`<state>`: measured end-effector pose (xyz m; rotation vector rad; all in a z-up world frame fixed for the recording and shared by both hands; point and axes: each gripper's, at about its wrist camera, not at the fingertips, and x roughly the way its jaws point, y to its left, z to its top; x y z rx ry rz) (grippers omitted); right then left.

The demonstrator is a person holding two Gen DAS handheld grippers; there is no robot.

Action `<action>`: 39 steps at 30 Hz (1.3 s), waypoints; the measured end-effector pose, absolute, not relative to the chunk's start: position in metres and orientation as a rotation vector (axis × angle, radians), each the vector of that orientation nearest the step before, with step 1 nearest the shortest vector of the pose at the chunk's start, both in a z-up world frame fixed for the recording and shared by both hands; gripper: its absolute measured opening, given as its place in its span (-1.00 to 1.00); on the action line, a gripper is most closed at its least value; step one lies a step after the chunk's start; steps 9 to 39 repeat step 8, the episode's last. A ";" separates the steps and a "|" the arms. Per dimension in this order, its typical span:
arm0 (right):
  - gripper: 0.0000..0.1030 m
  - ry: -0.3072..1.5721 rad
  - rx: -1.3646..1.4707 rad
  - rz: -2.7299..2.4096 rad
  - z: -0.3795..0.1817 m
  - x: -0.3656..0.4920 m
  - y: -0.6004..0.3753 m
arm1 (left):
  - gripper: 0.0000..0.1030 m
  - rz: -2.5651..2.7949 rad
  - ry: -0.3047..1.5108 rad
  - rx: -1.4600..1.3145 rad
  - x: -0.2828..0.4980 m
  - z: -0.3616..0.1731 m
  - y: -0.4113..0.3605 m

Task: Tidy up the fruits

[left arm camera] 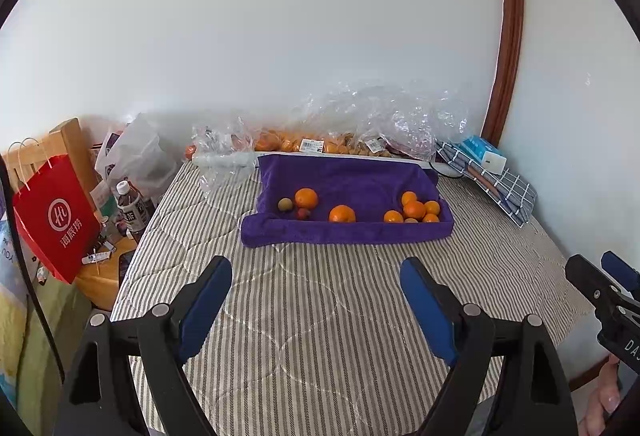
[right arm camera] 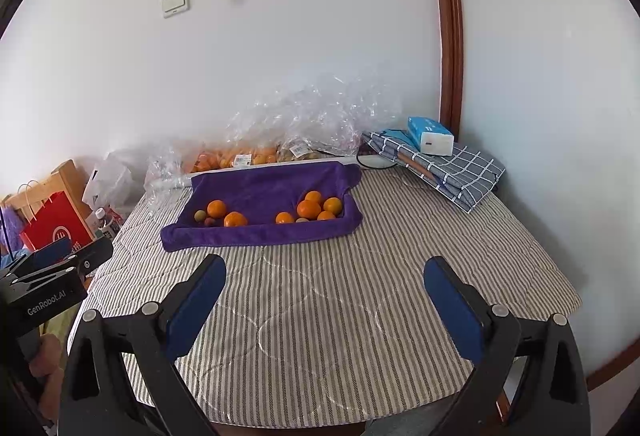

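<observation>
Purple towel (left arm camera: 344,191) is where all the fruit sits, draped over what looks like a tray on the striped bed cover (left arm camera: 320,316), far side, up near the wall. My left tool (left arm camera: 316,272) and right tool (right arm camera: 325,274) are both gaping wide with nothing in them, both hovering over bare stripes on the near side. So everything I want is straight ahead and well apart from either one

Fruit is split in two bunches. Loose group on the left of the towel: an orange (left arm camera: 306,198), another orange (left arm camera: 342,214) more toward the middle, a small greenish-brown fruit (left arm camera: 285,203) and a little red one (left arm camera: 303,213) touching or nearly touching. Tight pile of oranges (left arm camera: 415,210) in the right corner, looks like five or so with something pale tucked under

The way I read it, left tool is lined up nearer the loose group, right tool nearer the pile. The fruit is round, so grip angle doesn't matter much, just reach forward over the towel's front lip. Bagged fruit (left arm camera: 292,143) behind it I'd leave for later
</observation>
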<state>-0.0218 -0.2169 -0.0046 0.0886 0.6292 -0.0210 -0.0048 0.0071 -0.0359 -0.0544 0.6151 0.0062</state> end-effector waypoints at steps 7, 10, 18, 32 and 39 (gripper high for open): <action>0.91 0.632 0.098 -0.018 -0.005 -0.022 -0.217 | 0.68 0.009 0.608 -0.055 -0.006 -0.037 0.007; 0.91 0.633 0.100 -0.020 -0.005 -0.022 -0.218 | 0.68 0.007 0.606 -0.054 -0.006 -0.037 0.008; 0.91 0.633 0.100 -0.020 -0.005 -0.022 -0.218 | 0.68 0.007 0.606 -0.054 -0.006 -0.037 0.008; 0.91 0.633 0.100 -0.020 -0.005 -0.022 -0.218 | 0.68 0.007 0.606 -0.054 -0.006 -0.037 0.008; 0.91 0.633 0.100 -0.020 -0.005 -0.022 -0.218 | 0.68 0.007 0.606 -0.054 -0.006 -0.037 0.008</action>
